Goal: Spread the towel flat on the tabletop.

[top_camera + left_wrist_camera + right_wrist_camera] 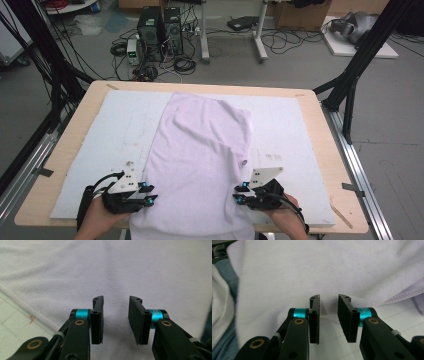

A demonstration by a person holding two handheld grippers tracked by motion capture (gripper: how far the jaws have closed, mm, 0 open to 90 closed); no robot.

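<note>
You've got the pale lilac garment (200, 165) laid lengthwise down the middle of the white mat (295, 125) on the tabletop (75, 145), its near end spilling over the edge toward you. It looks partly folded already: the far end shows a doubled, rounded layer with a slanting top edge, and the sides run fairly straight. The near part is still loose and hanging, so I'd judge there's at least one more fold to make, probably bringing that near end up and over.

Now your hands. Your left claw (145, 194) sits at the garment's left edge near the front of the mat, your right claw (241, 194) mirrors it at the right edge. Both hands are low, just above the cloth, palms in, jaws pointing inward toward each other across the fabric.

In the left gripper view, your left claw (115, 320) stands partly open with a clear gap, nothing pinched, just the knit cloth lying beneath and the hemmed edge (27, 307) off to one side. In the right gripper view, your right claw (328, 318) is the same story: parted, empty, poised right at the garment's edge where it meets the mat. Neither has hold of the fabric yet, so the grab is what's left to do.
</note>
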